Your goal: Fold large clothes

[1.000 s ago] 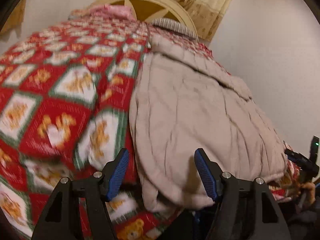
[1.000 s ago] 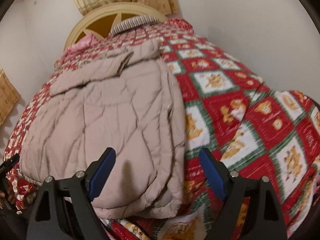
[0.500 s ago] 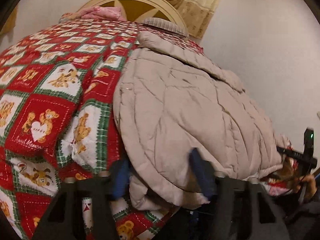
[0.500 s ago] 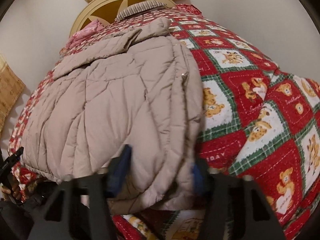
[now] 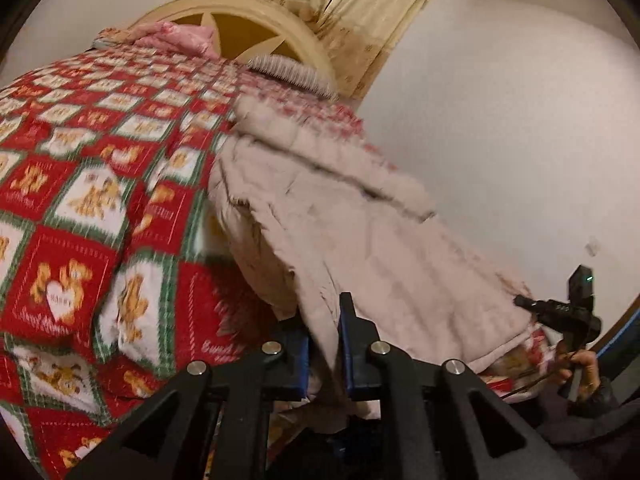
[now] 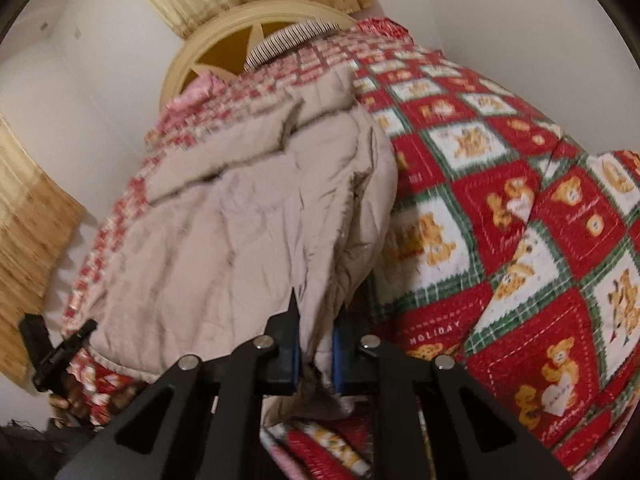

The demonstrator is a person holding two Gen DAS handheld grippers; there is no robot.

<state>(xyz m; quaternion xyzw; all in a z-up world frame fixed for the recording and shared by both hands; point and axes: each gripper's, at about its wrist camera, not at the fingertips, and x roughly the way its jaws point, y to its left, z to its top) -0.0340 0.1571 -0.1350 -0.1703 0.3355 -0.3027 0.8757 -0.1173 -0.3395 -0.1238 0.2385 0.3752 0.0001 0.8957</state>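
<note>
**Q:** Where did the garment lie, and how was it held?

**A:** The beige quilted padded coat point(image 5: 360, 240) lay spread on the red, white and green teddy-bear-patterned bedspread point(image 5: 80, 208), its collar end toward the cream arched wooden headboard point(image 5: 248, 12) and its hem at the near edge of the bed. The left gripper point(image 5: 323, 344) had its blue-padded jaws drawn nearly together on a pinch of hem near one corner. The right gripper point(image 6: 314, 354) was likewise closed on a fold of the hem point(image 6: 316, 320) at the opposite corner. Fabric showed between the pads in both wrist views.

**Q:** How would the coat be expected to handle?

**A:** Judged from its puffed quilting, it was soft, bulky and fairly light, with no stiffness of its own; it would sag between the two hold points and spring back from a crease. The shell looked smooth, so a shallow pinch might slip.

**Q:** Where was it best taken hold of?

**A:** At the stitched hem corners, as shown, where the layers were thickest and the seam gave the pads something to bite on.

**Q:** What else appeared?

**A:** A grey striped pillow point(image 5: 288, 70) and pink bedding point(image 5: 180, 36) lay by the headboard; yellowish curtains point(image 5: 360, 8) hung behind.
</note>
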